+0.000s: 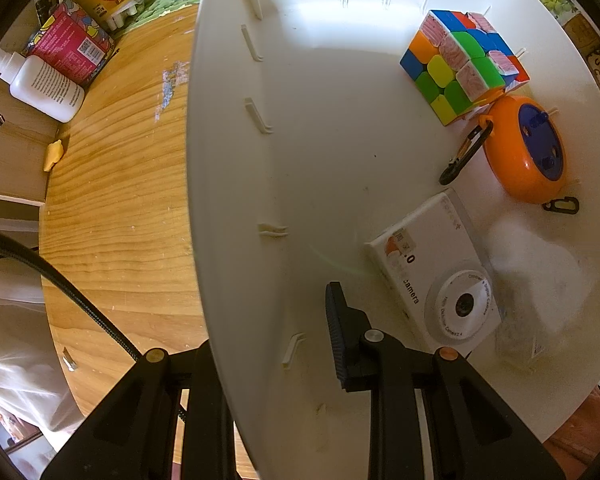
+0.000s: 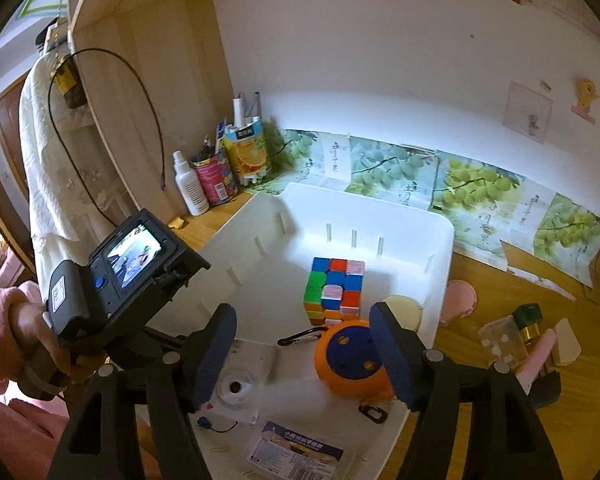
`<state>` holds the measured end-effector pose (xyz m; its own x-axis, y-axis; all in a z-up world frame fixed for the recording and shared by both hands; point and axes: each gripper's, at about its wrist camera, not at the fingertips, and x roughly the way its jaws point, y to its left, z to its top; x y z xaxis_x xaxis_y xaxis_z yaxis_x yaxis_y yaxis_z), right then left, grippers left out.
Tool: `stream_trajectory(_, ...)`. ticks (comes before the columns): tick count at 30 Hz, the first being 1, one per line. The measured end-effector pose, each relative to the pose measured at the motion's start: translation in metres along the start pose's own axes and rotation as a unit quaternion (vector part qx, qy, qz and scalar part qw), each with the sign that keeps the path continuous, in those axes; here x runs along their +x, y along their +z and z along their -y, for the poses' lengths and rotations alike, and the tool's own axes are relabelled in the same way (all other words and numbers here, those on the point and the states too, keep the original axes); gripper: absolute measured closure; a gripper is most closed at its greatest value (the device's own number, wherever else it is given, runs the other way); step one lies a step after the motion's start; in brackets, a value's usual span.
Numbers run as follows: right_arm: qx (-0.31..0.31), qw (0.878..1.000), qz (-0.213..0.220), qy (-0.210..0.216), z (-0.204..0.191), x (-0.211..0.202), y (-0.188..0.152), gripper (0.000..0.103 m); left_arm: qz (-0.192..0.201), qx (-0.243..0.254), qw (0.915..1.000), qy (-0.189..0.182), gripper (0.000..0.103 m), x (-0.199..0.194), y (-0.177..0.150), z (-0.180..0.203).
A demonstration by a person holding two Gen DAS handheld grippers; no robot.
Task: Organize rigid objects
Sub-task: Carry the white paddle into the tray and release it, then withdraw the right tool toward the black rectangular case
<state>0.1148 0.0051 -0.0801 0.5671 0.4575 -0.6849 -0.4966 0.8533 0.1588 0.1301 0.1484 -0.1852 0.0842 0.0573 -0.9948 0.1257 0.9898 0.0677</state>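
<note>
Sitting in the white bin (image 2: pixel 440 280), a scrambled multicolored cube (image 2: pixel 335 289).

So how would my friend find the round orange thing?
Look in the big white bin on the wooden desk. Right in front of the colourful cube lies the orange toy. It is the only round thing there, with a blue face and a black clip on it.

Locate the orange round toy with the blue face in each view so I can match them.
Left wrist: orange round toy at right, inside the white bin, just below the puzzle cube.
Right wrist: low centre, between the claw fingers, nearer than the cube.
Shared landmark: the cube.
</note>
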Motion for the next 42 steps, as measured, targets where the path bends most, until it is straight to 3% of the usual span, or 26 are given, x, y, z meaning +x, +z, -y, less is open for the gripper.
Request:
stream_trajectory(13, 0.095, 0.993, 0.025, -0.059, 0.053, -0.009, -0.010, 0.025, -0.001, -0.001, 1.0000, 0.003, 0.075, 0.002, 0.002, 0.002)
stream_trajectory(24, 0.190, 0.969, 0.033, -0.156, 0.121, -0.022, -0.040, 0.021, -0.007, -0.003, 1.0000, 0.004, 0.074, 0.004, 0.006, -0.001)
stream_trajectory(32, 0.210, 0.952, 0.002, -0.222, 0.167, -0.024, -0.068, 0.021, -0.010, -0.015, 0.9998, 0.005, 0.074, 0.006, 0.010, -0.003)
stream_trajectory(42, 0.225, 0.939, -0.053, -0.255, 0.211, -0.011, -0.091, 0.021, -0.014, -0.033, 0.9993, 0.007, 0.074, 0.008, 0.013, -0.006)
